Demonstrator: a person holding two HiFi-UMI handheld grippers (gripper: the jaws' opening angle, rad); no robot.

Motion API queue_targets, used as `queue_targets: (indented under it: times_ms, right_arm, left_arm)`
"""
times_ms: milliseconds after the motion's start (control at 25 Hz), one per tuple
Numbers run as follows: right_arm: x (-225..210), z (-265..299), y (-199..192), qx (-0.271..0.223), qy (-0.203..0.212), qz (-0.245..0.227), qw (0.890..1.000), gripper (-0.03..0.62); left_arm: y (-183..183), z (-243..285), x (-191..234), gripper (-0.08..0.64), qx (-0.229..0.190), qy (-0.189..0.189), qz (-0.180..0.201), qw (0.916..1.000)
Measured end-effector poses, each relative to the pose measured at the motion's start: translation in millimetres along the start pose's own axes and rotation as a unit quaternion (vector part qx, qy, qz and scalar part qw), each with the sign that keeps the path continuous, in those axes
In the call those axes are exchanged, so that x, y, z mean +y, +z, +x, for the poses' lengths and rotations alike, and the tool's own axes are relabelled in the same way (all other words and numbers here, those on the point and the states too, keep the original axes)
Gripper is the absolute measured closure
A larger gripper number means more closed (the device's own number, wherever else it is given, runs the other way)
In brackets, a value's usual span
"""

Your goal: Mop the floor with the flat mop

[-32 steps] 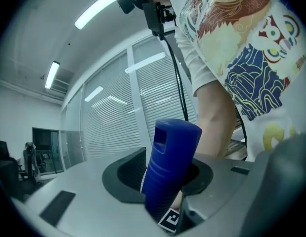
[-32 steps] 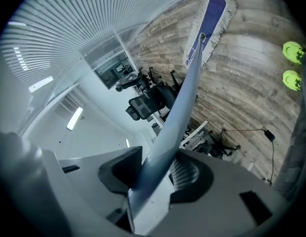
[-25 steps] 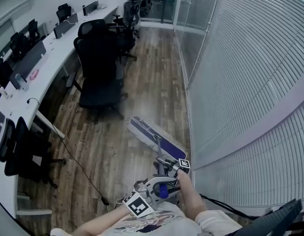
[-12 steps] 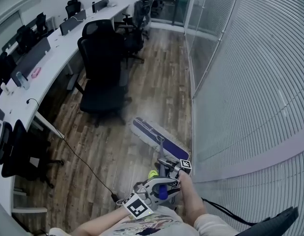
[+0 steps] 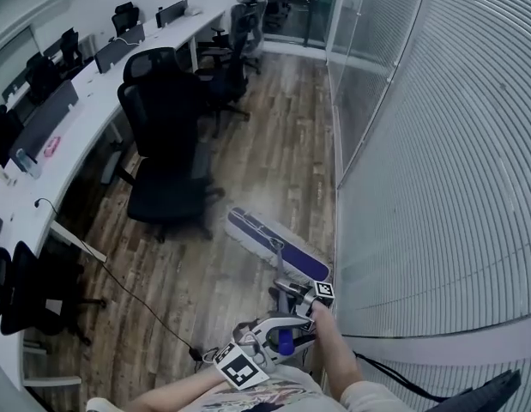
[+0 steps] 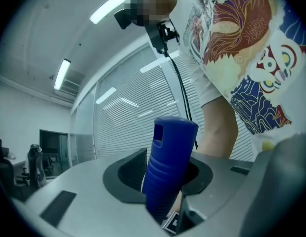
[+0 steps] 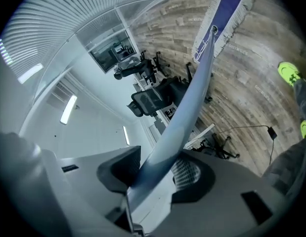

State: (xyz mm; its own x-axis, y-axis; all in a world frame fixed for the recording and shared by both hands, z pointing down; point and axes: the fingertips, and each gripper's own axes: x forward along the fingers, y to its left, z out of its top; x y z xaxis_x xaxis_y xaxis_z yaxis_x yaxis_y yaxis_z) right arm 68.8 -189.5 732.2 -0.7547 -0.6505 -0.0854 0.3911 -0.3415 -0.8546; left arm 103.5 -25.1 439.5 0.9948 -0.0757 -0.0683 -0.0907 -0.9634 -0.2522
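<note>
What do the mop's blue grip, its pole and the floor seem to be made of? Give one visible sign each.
The blue grip: probably moulded plastic, matt, with ribbed rings and a slot.
The pole: likely metal, smooth with a soft sheen.
The floor: wood-grain planks, slightly glossy; real wood or laminate cannot be told.

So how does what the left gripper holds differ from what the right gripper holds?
The left gripper clamps the blue ribbed handle end, which stands up between its jaws; the right gripper grips the smooth grey pole, slanting across its jaws, which have just been opening slightly. The handle end is thick and short; the pole is slimmer and long. Both are parts of one flat mop.
</note>
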Motion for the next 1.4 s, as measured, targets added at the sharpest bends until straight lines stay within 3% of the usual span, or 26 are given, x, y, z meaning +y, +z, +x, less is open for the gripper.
queue_targets:
  times_ms: [320, 600, 840, 1160, 1400]
  right_arm:
    - [35, 26, 82, -0.010, 0.004, -0.010, 1.000, 0.413]
    - [68, 62, 142, -0.011, -0.001, -0.016, 1.000, 0.410]
    - [106, 114, 208, -0.010, 0.007, -0.019, 1.000, 0.408]
    - [160, 164, 299, -0.044, 0.016, -0.012, 0.999, 0.407]
    - [197, 223, 352, -0.055, 0.024, -0.011, 0.998, 0.407]
  left_arm:
    - [-38, 41, 69, 0.431, 0.014, 0.002, 0.011, 0.9998]
    - [-56, 61, 144, 0.433, 0.006, 0.030, 0.006, 0.9995]
    - [-76, 76, 233, 0.433, -0.007, 0.035, 0.007, 0.9993]
    - [-99, 111, 338, 0.433, -0.015, 0.001, 0.009, 0.9998]
    - [-112, 109, 434, 0.433, -0.031, 0.014, -0.008, 0.9994]
